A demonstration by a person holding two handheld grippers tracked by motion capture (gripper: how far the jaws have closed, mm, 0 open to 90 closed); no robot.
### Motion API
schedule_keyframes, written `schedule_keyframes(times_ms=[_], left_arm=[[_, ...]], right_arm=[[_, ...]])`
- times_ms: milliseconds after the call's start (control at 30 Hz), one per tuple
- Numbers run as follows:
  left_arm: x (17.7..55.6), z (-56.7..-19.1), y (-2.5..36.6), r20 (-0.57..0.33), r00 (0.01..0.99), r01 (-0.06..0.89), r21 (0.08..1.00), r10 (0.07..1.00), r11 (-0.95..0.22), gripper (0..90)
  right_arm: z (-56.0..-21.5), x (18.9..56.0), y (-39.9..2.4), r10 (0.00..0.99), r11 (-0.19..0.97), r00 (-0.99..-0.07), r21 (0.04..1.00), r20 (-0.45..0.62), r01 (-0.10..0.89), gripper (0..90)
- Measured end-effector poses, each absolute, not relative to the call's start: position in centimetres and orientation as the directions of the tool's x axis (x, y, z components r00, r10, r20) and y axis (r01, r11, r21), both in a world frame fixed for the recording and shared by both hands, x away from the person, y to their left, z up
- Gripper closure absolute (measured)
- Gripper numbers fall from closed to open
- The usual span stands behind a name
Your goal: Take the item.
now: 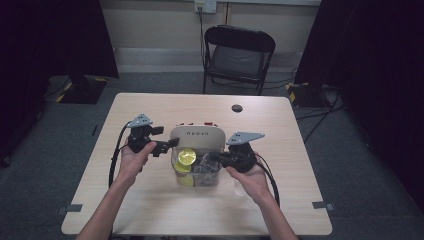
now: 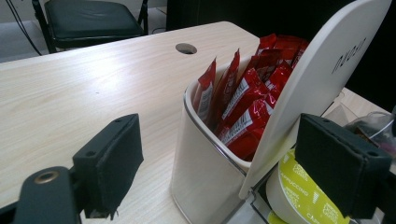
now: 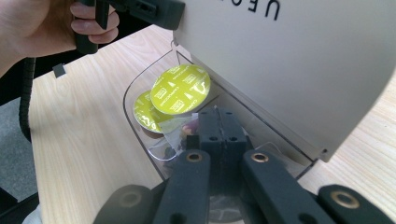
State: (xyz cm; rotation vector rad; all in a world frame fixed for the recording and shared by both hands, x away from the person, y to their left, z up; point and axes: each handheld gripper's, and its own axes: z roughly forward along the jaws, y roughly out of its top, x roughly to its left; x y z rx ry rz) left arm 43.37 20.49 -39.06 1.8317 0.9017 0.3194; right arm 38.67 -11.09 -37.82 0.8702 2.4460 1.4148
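The left gripper (image 2: 219, 163) stands part open around the beige organiser (image 1: 197, 137), one pad on its back wall, one at the front panel w/ no clear contact; probably it steadies the organiser. The right gripper (image 3: 220, 122) is fully closed inside the clear compartment (image 3: 140, 84) in front of the organiser, seemingly pinching a clear sachet (image 3: 175, 137) to lift it out. Two green-lidded coffee capsules (image 3: 180, 95) lean in that compartment, lids reading "CAPPUCCINO". Red sachets (image 2: 245, 100) stand upright in the organiser's back bin. Panel logo approx. "UEO…", not fully legible.
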Motion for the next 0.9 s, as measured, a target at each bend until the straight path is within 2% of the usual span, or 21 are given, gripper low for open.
schedule_keyframes(times_ms=[900], left_arm=[[43.4, -39.1, 20.7, -0.19, 0.681, 0.441, 0.878, 0.707, -0.189, 14.9]], right_arm=[[-36.8, 36.9, -15.3, 0.62, 0.318, -0.774, 0.86, 0.13, 0.399, 90.0]])
